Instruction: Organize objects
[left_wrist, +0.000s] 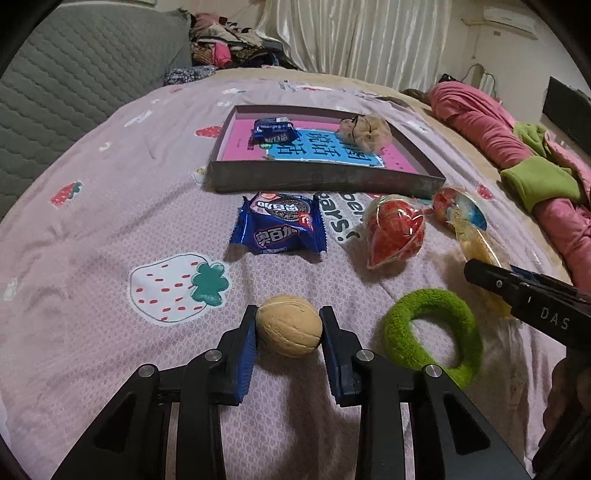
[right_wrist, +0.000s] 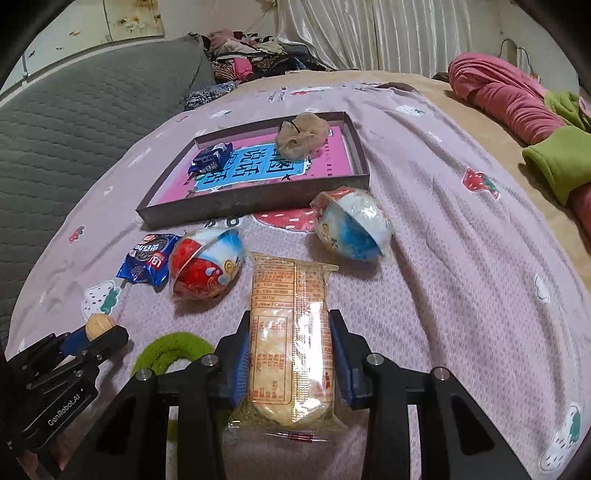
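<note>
My left gripper (left_wrist: 289, 325) is shut on a tan walnut (left_wrist: 289, 330) just above the bedspread; it also shows in the right wrist view (right_wrist: 99, 326). My right gripper (right_wrist: 289, 332) is shut on a clear-wrapped cracker pack (right_wrist: 290, 332). A shallow dark box (left_wrist: 317, 179) with a pink and blue bottom holds a blue cookie packet (left_wrist: 275, 130) and a beige scrunchie (left_wrist: 365, 131). Loose on the bed lie a blue cookie packet (left_wrist: 279, 225), a red toy egg (left_wrist: 395, 230), a blue and white toy egg (right_wrist: 352, 223) and a green fuzzy ring (left_wrist: 432, 332).
A grey quilted headboard (left_wrist: 74, 81) stands at the left. Pink and green clothing (left_wrist: 517, 147) is piled along the right side of the bed. A heap of clothes (left_wrist: 229, 40) and white curtains (left_wrist: 351, 33) are at the back.
</note>
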